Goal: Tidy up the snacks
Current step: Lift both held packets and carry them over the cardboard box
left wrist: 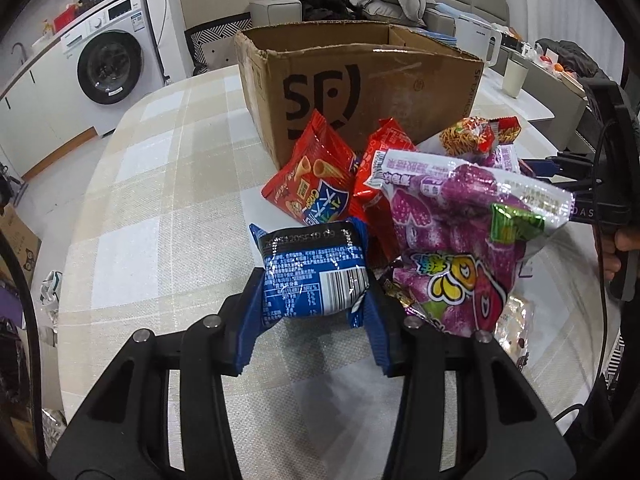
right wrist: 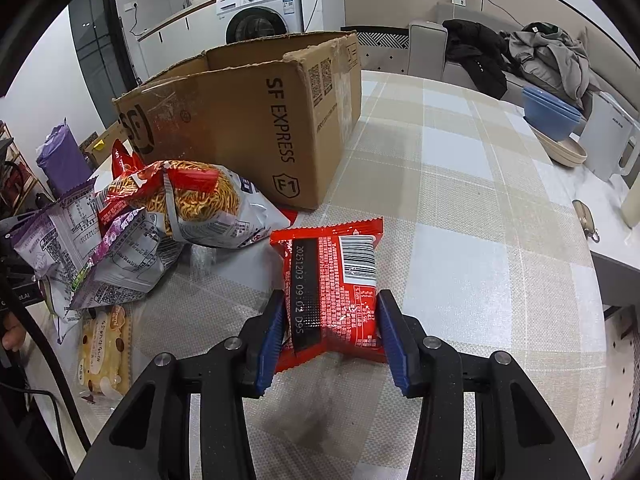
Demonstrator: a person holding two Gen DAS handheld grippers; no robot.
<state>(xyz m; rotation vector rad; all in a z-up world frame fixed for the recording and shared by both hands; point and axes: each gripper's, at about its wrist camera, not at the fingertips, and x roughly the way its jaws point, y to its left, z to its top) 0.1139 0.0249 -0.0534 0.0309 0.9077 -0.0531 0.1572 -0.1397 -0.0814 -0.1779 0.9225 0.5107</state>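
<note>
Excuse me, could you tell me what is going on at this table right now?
A person is sorting snacks with a handheld claw in each hand. The left claw is shut on a small blue snack packet, and the right claw is shut on a red snack packet. An open cardboard box stands on the checked tablecloth, behind a loose pile of other snack bags. Neither held packet is in the box yet.

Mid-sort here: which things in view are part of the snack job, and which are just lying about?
Job: blue packet in left gripper; red packet in right gripper; purple bag; noodle snack bag; cardboard box.
Lying about: blue bowls; white kettle; clothes.
</note>
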